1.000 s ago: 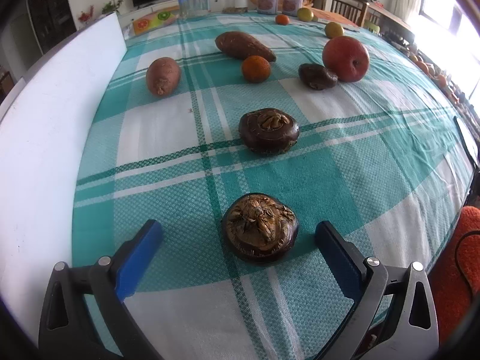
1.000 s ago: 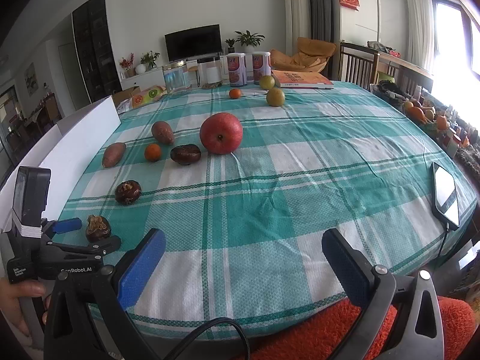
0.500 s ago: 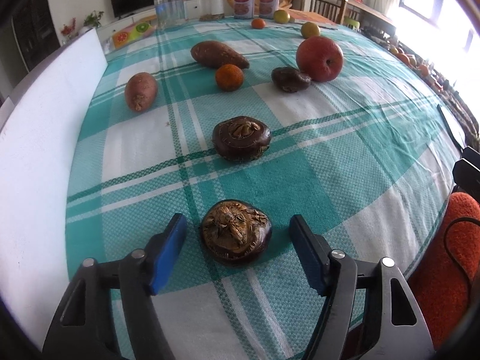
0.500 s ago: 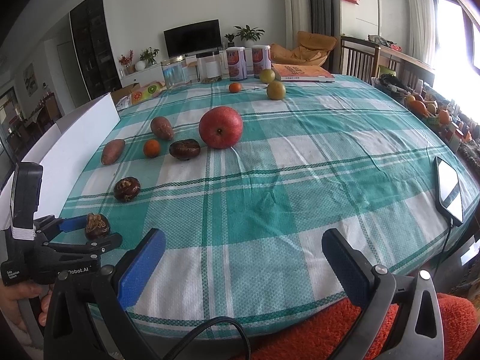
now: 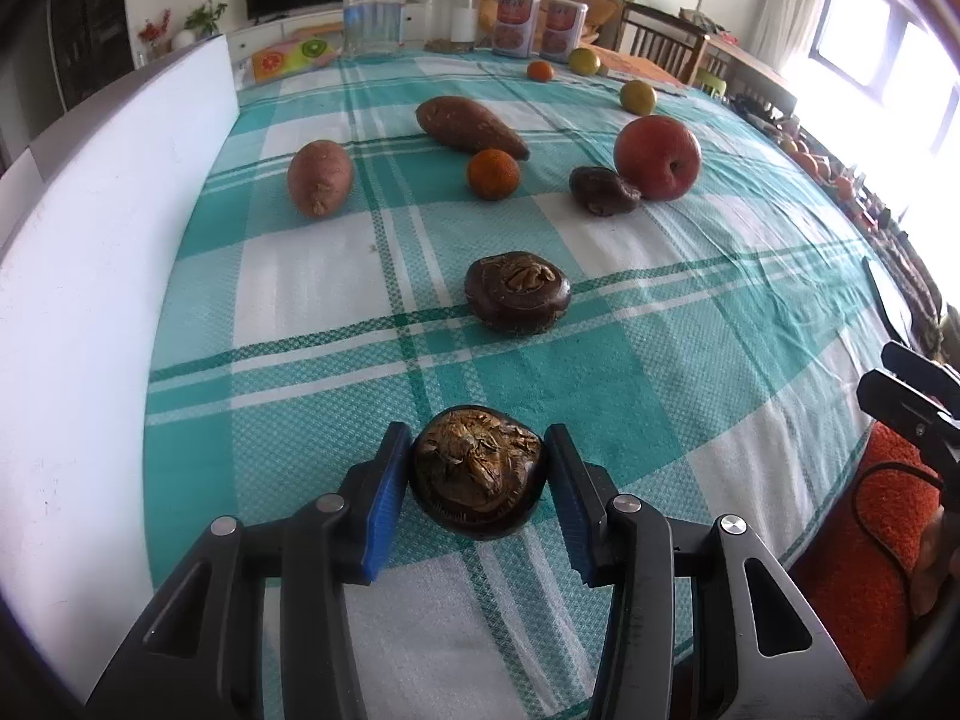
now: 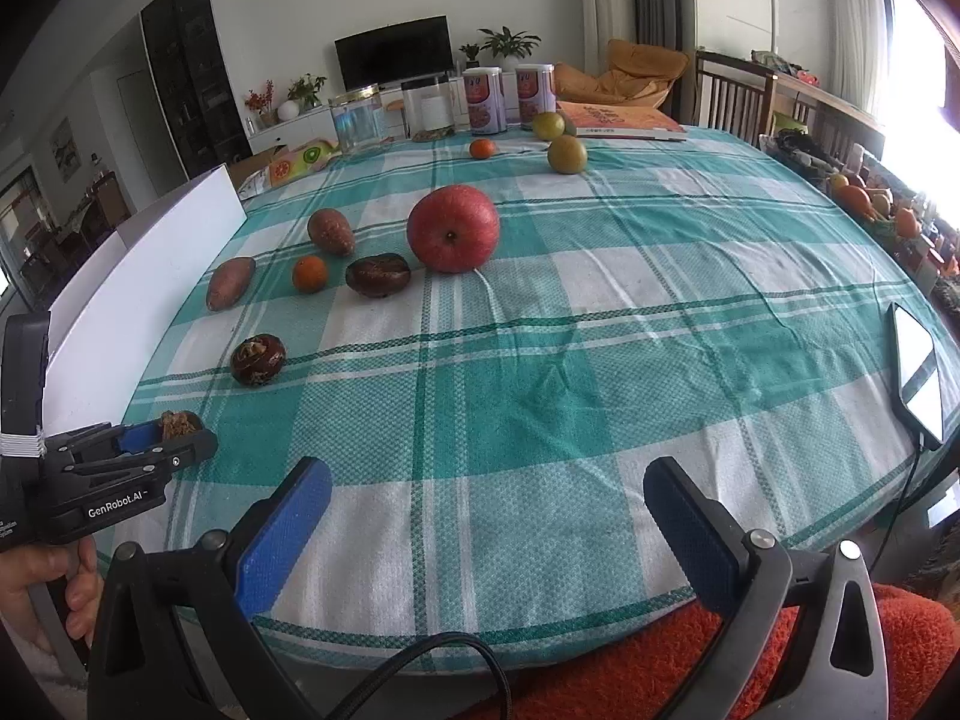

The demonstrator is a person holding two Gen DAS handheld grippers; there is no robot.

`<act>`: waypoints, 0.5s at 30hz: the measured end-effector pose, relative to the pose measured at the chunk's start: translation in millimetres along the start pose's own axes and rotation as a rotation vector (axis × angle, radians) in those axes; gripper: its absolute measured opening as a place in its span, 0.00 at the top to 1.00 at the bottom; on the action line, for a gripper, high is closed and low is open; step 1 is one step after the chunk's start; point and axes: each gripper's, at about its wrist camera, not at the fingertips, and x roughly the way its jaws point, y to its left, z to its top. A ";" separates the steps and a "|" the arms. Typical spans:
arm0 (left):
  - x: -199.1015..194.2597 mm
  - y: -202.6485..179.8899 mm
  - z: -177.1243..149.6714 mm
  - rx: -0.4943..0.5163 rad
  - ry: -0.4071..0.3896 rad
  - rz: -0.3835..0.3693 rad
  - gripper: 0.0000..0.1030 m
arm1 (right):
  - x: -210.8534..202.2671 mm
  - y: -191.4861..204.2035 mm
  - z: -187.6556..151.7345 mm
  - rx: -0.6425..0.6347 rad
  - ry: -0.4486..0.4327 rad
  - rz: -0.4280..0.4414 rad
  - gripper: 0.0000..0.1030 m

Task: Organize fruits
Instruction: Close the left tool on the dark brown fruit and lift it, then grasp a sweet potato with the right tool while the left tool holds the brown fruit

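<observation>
A round table covered with a teal and white plaid cloth [image 5: 660, 360] carries scattered fruit and roots. At the near left edge, the left gripper [image 5: 478, 483] has its two blue pads pressed against the sides of a dark brown water chestnut [image 5: 478, 480], gripping it just above or on the cloth; which of the two cannot be told. In the right wrist view the same gripper [image 6: 174, 441] shows from the side, with the chestnut [image 6: 177, 423] peeking out between its fingers.

A second chestnut [image 5: 518, 292] lies farther in from that edge. Beyond it, toward the table's middle, sit a third chestnut [image 5: 602, 191] touching a red apple [image 5: 657, 157], a small orange [image 5: 492, 173], and two sweet potatoes [image 5: 319, 177] [image 5: 470, 126]. Near the far edge stand two tins [image 5: 516, 22], glass jars [image 5: 372, 18], more small fruit [image 5: 637, 96] and a book [image 6: 618, 120].

The right gripper [image 6: 486, 534] hovers over the near edge with its jaws spread wide, holding nothing. A white board [image 5: 90, 276] stands along the left edge. A phone [image 6: 918, 381] lies at the right edge.
</observation>
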 end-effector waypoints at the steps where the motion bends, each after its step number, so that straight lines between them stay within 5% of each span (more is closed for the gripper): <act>1: -1.4 0.8 0.3 -0.003 -0.006 -0.003 0.54 | 5.0 2.4 8.1 -0.018 0.018 0.024 0.00; 9: -10.2 12.1 3.1 -0.055 -0.041 -0.025 0.54 | 51.4 62.1 137.6 -0.184 0.025 0.181 0.00; 11: -13.0 16.2 4.6 -0.069 -0.044 -0.028 0.54 | 80.9 80.1 166.5 -0.203 0.070 0.202 0.09; 13: -17.2 19.1 6.1 -0.080 -0.051 -0.032 0.54 | 116.8 96.4 187.3 -0.224 0.135 0.192 0.29; 15: -22.1 20.7 7.8 -0.089 -0.060 -0.039 0.54 | 151.2 108.4 199.8 -0.248 0.198 0.167 0.29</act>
